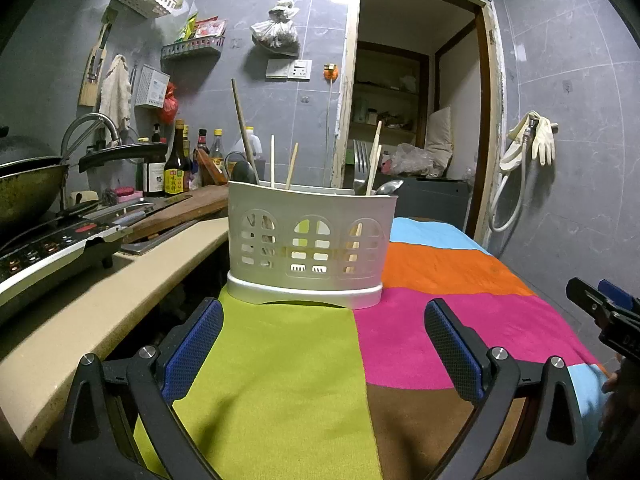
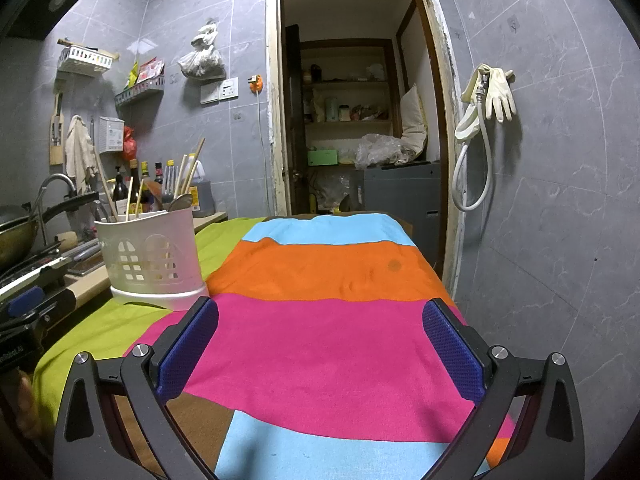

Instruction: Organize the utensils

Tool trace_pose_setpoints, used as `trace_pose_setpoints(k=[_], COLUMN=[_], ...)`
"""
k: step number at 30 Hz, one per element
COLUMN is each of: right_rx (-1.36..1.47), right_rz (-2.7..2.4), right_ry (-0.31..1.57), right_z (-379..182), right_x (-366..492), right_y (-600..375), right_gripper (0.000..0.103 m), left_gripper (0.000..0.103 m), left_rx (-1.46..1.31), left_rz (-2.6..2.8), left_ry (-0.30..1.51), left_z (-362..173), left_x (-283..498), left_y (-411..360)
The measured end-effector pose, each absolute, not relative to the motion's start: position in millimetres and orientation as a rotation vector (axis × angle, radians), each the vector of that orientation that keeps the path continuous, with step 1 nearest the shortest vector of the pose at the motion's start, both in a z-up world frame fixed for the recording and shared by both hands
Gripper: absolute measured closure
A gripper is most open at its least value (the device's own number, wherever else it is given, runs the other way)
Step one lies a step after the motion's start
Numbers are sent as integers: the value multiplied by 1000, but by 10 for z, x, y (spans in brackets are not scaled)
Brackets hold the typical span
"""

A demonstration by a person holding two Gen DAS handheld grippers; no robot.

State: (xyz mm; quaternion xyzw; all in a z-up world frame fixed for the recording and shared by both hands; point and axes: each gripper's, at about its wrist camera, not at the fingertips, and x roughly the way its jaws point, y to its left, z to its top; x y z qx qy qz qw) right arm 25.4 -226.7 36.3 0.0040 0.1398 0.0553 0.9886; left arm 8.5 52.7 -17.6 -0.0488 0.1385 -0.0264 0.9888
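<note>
Both my left gripper [image 1: 324, 344] and right gripper [image 2: 320, 344] hover wide and empty over the striped cloth [image 2: 320, 340], utensils already standing sorted in the caddy [image 1: 310, 244].

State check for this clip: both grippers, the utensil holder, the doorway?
Left gripper: open, empty.
Right gripper: open, empty.
Utensil holder: upright on the cloth, with chopsticks, a fork and spoons.
Doorway: open.

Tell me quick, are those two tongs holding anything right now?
Left tongs: open, holding nothing.
Right tongs: open, holding nothing.
</note>
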Motion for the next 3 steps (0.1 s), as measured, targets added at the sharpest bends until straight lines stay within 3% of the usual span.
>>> trace_pose_setpoints(k=[3], right_rx=[9], right_rz=[111], right_ry=[280], right_z=[362], right_x=[255], right_y=[-2268], right_gripper=[0], left_gripper=[4], left_rx=[-96], left_rz=[-51], left_ry=[278], left_z=[-166], left_x=[90], left_y=[516])
